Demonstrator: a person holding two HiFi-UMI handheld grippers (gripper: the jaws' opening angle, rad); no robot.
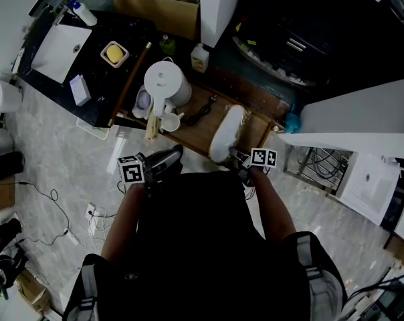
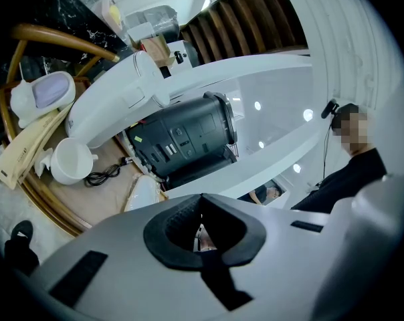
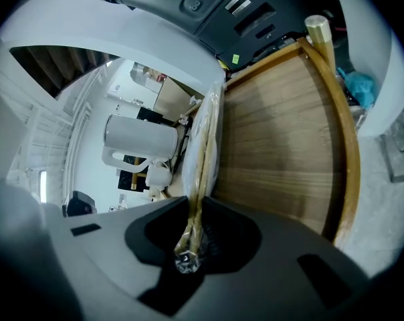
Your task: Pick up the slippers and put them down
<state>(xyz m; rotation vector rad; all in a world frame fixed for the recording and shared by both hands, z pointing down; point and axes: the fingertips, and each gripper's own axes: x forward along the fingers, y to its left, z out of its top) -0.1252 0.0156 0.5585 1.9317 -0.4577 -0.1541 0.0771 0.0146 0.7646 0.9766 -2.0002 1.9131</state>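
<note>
The slippers [image 1: 225,134] are a pale pair wrapped in clear plastic, lying on the wooden tray [image 1: 259,120]. My right gripper [image 1: 238,158] is at their near end, shut on the packet's edge. In the right gripper view the packet [image 3: 205,139] runs edge-on from the jaws [image 3: 192,236] out over the tray [image 3: 275,132]. My left gripper [image 1: 168,159] hangs to the left of the slippers, off the tray's near rim, shut with nothing in it. In the left gripper view its jaws [image 2: 202,229] are together, and the slippers [image 2: 143,192] lie just beyond them.
A white kettle [image 1: 166,82] and a white cup [image 1: 170,122] stand on the tray's left half, with a black cable [image 1: 202,110] between them and the slippers. A black counter [image 1: 88,52] lies at the far left. Cables [image 1: 61,226] trail over the marble floor.
</note>
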